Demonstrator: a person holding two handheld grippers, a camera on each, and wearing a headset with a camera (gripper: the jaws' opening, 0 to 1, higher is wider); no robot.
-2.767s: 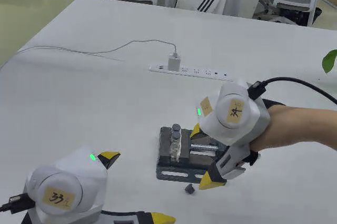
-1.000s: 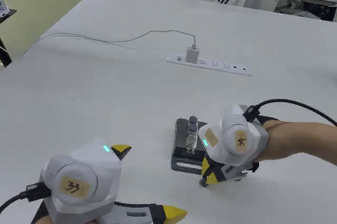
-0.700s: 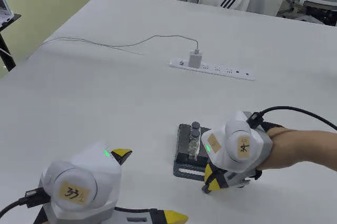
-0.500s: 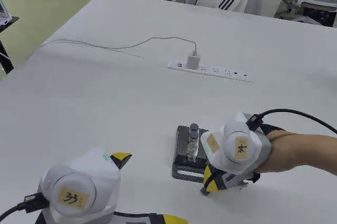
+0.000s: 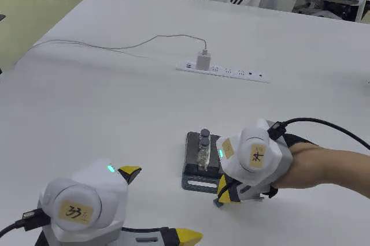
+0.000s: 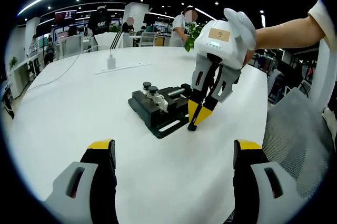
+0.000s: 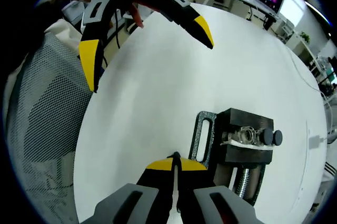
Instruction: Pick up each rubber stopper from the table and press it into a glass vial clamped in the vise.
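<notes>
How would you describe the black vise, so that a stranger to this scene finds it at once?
On the white table, look nearer than the white power strip. The vise is the small black metal block by the yellow tips of the right gripper; it alone clamps two dark-topped glass vials upright.

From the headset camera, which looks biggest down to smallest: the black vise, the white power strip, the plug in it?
1. vise, partly hidden behind the right tool.
2. power strip: longer but thin, and farther off, so these two are unsure.
3. charger plug, clearly smallest.
</notes>
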